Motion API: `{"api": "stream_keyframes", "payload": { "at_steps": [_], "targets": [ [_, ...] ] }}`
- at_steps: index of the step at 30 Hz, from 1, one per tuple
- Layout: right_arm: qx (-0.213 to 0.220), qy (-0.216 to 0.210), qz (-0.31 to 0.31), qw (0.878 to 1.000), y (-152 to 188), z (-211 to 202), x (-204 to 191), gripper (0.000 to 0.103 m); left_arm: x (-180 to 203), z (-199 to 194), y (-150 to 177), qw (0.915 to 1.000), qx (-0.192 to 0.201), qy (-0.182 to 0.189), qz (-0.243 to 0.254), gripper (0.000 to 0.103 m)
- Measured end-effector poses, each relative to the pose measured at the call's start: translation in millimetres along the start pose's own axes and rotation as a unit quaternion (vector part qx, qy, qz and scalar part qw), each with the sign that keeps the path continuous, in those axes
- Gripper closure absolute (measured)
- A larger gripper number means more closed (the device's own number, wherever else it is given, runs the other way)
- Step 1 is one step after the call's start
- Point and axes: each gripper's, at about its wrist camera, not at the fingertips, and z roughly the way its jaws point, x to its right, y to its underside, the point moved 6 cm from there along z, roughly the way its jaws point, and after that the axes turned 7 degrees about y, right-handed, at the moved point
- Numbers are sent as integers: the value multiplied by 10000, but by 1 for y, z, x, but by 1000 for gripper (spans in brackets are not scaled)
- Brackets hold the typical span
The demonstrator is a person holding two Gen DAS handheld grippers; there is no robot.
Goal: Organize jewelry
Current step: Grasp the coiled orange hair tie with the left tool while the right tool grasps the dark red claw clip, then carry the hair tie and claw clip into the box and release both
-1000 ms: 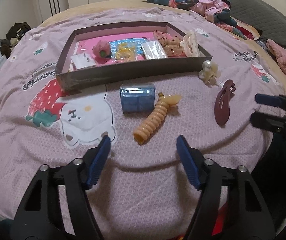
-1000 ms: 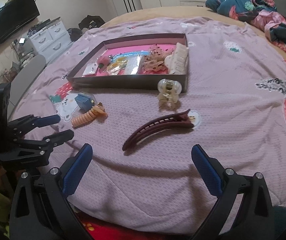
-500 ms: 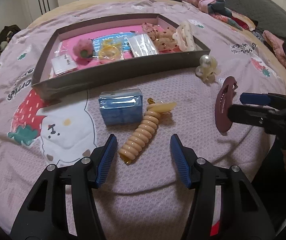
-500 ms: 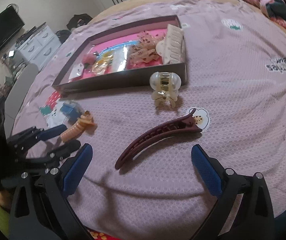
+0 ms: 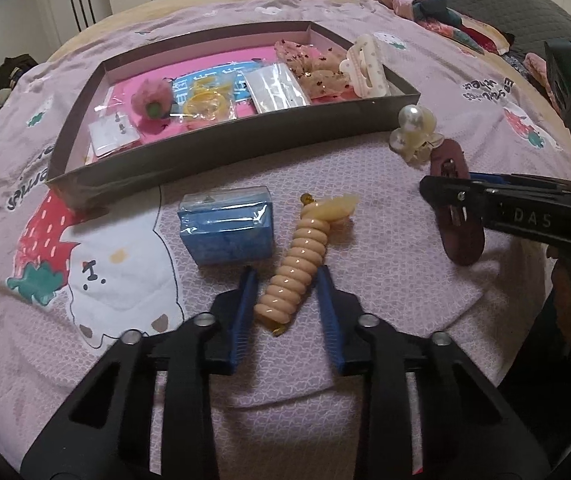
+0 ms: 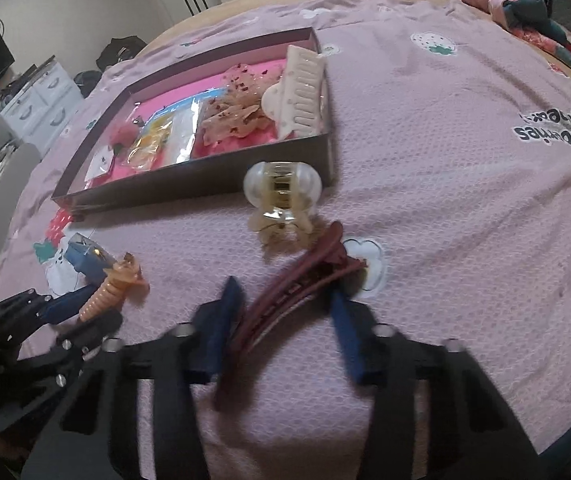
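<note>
Left gripper [image 5: 285, 292]: jaws have just been closing; the peach spiral hair clip [image 5: 299, 264] lies between the blue pads, its lower end at their tips. Whether they press on it — cannot tell.
Right gripper [image 6: 285, 312]: jaws have just been closing; the maroon hair clip [image 6: 285, 300] lies between them, the picture blurred here. Grip or mere touch — cannot tell.
Tray [image 5: 221, 152]: dark, shallow, on the pink bedspread [image 5: 385, 400] beyond both grippers; holds small packets, a pink fluffy piece, yellow rings, a cream claw clip [image 5: 365, 66] at its right end.
Blue box [image 5: 227, 230]: wrapped in clear film, on the bedspread just left of the spiral clip, in front of the tray.
Pearl claw clip [image 5: 413, 132]: on the bedspread by the tray's right front corner, next to the maroon clip's far end.
</note>
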Motion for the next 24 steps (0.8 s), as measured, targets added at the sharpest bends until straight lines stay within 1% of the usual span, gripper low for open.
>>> {"api": "stream_keyframes", "payload": {
  "at_steps": [3,4,5,9,11,12,19,22,24],
  "targets": [
    [5,-80,-65,9999,5,-5,3,83,2,-1,0,10000,10,-25,37,82],
    [20,-87,-118,9999,7,-7,3,85,3,-1,1,10000,10,-15,42,86],
    [32,-119,-160,9998,9,-9,3,86,4,-1,2,10000,3,21,42,88],
    [86,-128,-350,9993,19,-18,3,92,9,-3,5,10000,5,58,65,88],
    [114,-197,-404,9989,23,-23,2,92,12,-5,8,9999,18,60,93,89],
    [121,-194,-430,9988,25,-24,1,92,14,-6,9,9999,22,80,106,93],
    [183,-388,-467,9980,33,-40,-2,92,25,-13,20,9998,23,147,166,93],
    [300,-507,-542,9968,35,-50,-5,92,28,-18,23,9997,50,183,143,93],
    [363,-509,-604,9962,35,-56,-7,92,31,-22,25,9996,73,222,129,93]
  ]
}}
